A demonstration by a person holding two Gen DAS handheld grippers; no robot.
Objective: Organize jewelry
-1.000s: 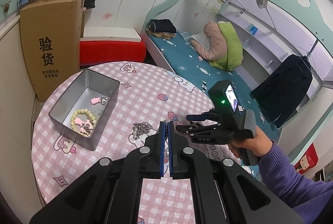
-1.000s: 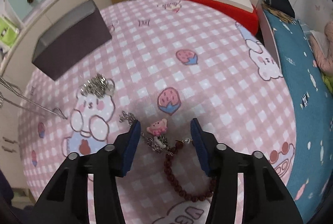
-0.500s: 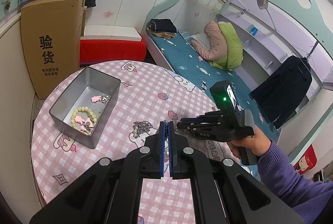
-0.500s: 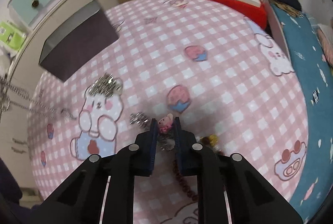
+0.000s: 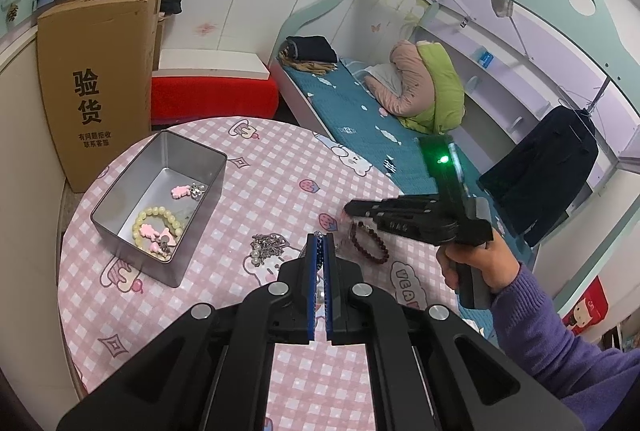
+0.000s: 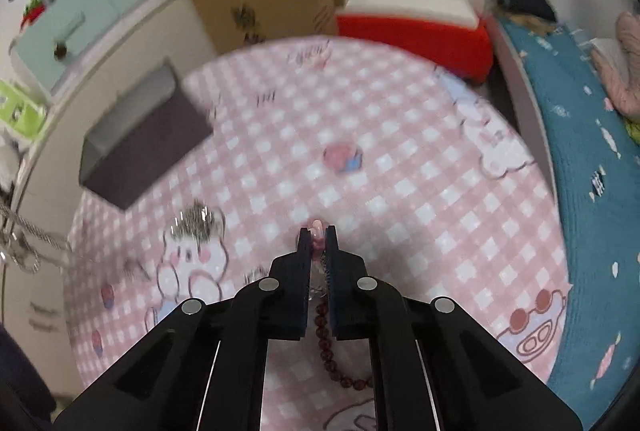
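My right gripper [image 6: 319, 231] is shut on a pink charm [image 6: 317, 225] with a chain and holds it above the pink checked table [image 6: 420, 167]; it also shows in the left wrist view [image 5: 349, 209]. A dark red bead bracelet [image 5: 370, 243] lies on the cloth under it. My left gripper [image 5: 319, 237] is shut on a thin silver chain [image 5: 319, 259]. A silver necklace pile [image 5: 266, 247] lies just ahead of it. The open metal tin [image 5: 200, 203] at the table's left holds a pale bead bracelet [image 5: 158, 221] and pink charms [image 5: 180, 191].
A tall cardboard box [image 5: 100, 79] stands behind the tin beside the table. A bed [image 5: 360, 119] runs along the right, a red cushion bench [image 5: 212, 99] is beyond the table's far edge. The tin shows dark in the right wrist view [image 6: 140, 147].
My right gripper closed on the pink charm and lifted it off the table, leaving the dark bead bracelet. My left gripper stayed shut on its chain and rose slightly.
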